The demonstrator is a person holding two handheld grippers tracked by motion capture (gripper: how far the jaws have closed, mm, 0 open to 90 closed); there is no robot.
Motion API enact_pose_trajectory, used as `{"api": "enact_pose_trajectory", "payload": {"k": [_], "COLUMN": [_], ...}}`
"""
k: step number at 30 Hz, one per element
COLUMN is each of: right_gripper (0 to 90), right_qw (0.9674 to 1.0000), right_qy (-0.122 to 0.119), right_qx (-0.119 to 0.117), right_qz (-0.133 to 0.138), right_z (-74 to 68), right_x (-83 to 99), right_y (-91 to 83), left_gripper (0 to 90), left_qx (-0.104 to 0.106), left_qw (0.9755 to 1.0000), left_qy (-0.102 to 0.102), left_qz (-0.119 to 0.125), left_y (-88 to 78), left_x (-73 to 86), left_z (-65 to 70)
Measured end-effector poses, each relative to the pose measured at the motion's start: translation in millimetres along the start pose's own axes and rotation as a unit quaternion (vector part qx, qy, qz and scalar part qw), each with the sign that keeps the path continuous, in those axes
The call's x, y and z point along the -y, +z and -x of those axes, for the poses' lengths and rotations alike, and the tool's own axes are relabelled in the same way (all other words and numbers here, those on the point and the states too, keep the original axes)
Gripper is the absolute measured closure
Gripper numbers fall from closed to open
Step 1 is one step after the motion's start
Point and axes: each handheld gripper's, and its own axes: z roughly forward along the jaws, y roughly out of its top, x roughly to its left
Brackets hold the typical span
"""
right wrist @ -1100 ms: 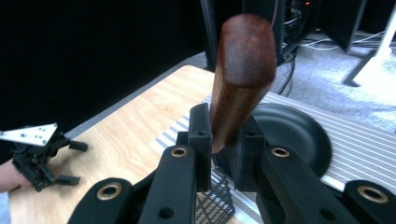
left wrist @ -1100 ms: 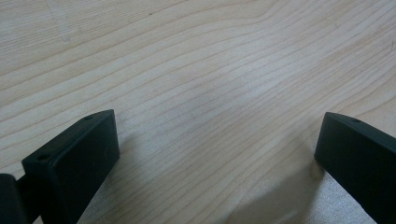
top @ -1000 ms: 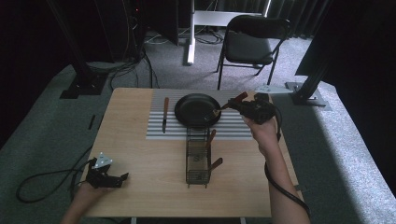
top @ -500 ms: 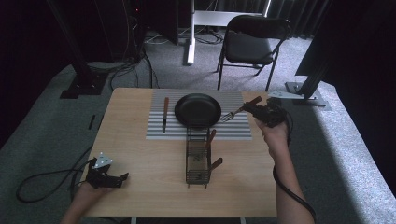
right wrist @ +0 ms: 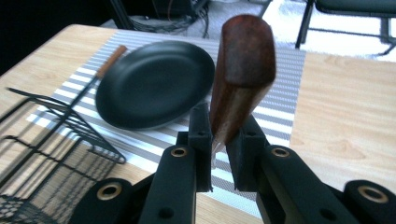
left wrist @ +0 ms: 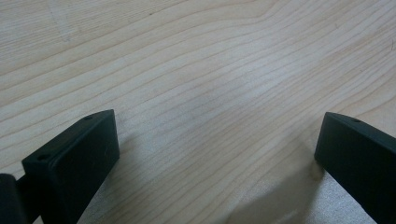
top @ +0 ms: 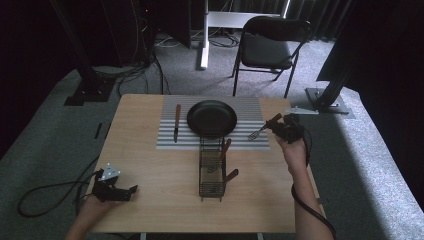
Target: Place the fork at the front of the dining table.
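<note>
Black plate [top: 212, 118] on grey-and-white striped mat [top: 167, 141]. Fork [right wrist: 240, 74] handle reddish-brown wood. Worktop [top: 155, 170] pale wood grain; rack [top: 211, 170] black wire.

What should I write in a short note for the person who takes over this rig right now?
Right claw: shut on the fork by its wooden handle, tines over the right edge of the striped mat.
Left claw: open, holding nothing, resting at the near left corner of the table.
Things: black plate on the mat, knife to its left, wire caddy in front with two wooden-handled utensils in it.
Done: plate and knife set.
Left: probably lay the fork right of the plate, then release.
</note>
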Motion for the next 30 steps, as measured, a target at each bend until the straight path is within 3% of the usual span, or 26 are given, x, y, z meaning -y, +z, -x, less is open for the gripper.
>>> {"api": "enact_pose_trajectory", "payload": {"k": [6,14,19,30], "right_gripper": [80.7,80.6,80.6,80.6], "right_qw": [0.9995,0.9989,0.9982,0.9959], "right_qy": [0.001,0.004,-0.004,0.012], "right_qx": [0.023,0.035,0.045,0.078], "right_qz": [-0.023,-0.031,-0.039,-0.045], "right_z": [1.5,1.2,-4.3,-12.9], "right_x": [6.7,8.9,2.8,-18.9], "right_y": [17.9,31.4,35.8,62.5], "left_gripper": [0.0,0.0,0.0,0.0], "left_qx": [0.000,0.000,0.000,0.000], "left_qw": [1.0000,1.0000,1.0000,1.0000], "left_qy": [0.000,0.000,0.000,0.000], "left_qz": [0.000,0.000,0.000,0.000], "left_y": [0.0,0.0,0.0,0.0], "left_x": [0.0,0.0,0.0,0.0], "left_z": [0.0,0.0,0.0,0.0]}}
